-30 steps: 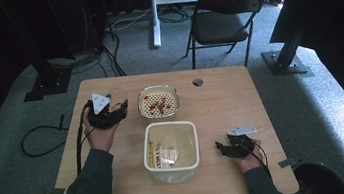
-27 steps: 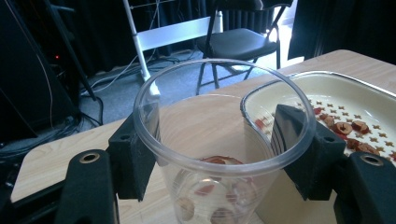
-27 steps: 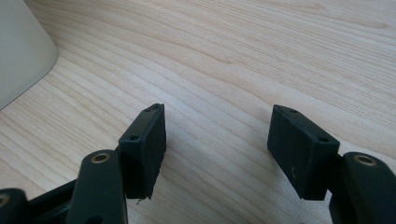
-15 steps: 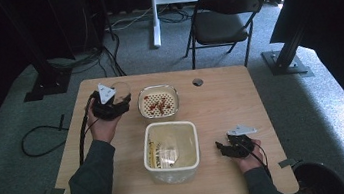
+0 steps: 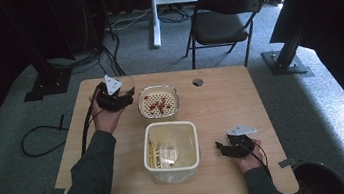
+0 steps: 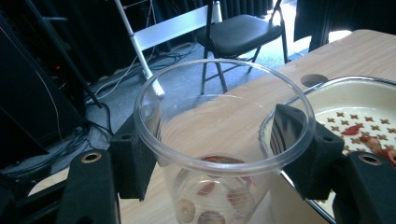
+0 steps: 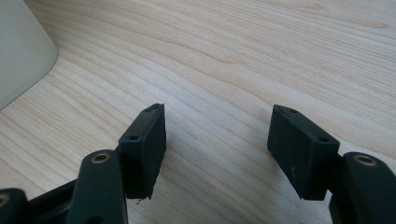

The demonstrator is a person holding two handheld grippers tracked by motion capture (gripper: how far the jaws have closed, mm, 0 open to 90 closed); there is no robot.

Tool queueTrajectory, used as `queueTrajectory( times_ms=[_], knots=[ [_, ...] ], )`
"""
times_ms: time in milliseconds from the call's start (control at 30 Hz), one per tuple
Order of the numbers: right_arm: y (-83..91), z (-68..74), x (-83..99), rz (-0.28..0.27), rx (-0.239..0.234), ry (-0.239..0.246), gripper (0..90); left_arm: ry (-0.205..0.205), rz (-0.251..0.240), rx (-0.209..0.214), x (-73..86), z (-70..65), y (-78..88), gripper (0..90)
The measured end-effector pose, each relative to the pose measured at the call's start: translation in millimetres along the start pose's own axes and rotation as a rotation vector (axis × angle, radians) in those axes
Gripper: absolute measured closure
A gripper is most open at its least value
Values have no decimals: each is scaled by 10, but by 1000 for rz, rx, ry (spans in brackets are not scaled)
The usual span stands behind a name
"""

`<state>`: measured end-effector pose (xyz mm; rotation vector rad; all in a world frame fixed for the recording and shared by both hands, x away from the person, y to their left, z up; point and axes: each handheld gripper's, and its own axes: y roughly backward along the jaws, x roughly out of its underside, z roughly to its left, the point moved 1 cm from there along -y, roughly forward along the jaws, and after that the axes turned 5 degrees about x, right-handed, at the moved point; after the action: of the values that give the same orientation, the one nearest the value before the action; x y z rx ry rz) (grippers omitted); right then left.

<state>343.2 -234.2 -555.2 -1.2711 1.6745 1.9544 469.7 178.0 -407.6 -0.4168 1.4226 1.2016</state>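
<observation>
The left gripper (image 6: 217,154) has its two black jaws clamped on a clear plastic cup (image 6: 219,140), one pad pressed against each side just under the rim. The cup is round and see-through, with a thick rolled lip and walls that narrow toward the bottom; the wood grain of the table (image 5: 221,100) shows straight through it. At its bottom lie a few small pieces, some reddish and some pale and ring-shaped, though they are blurred through the plastic. From the high view the left gripper (image 5: 115,98) holds the cup at the far left part of the table, just beside a round cream bowl (image 5: 158,102) whose perforated floor carries scattered red bits. Nearer the person stands a white square tub (image 5: 171,150) with packets inside. The right gripper (image 5: 237,148) rests low at the near right of the table, well apart from the cup, and in its own view the right gripper (image 7: 217,140) has its jaws spread wide over bare wood with nothing between them.
</observation>
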Motion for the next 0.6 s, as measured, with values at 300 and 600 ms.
queueTrajectory(
  times_ms=[300, 600],
  knots=[
    [0, 0, 0, 0, 0, 0, 364, -15, -10, -5, -130, 61, -53, 349],
    [0, 0, 0, 0, 1, 0, 364, -60, 6, -16, -227, 31, -94, 349]
  ],
)
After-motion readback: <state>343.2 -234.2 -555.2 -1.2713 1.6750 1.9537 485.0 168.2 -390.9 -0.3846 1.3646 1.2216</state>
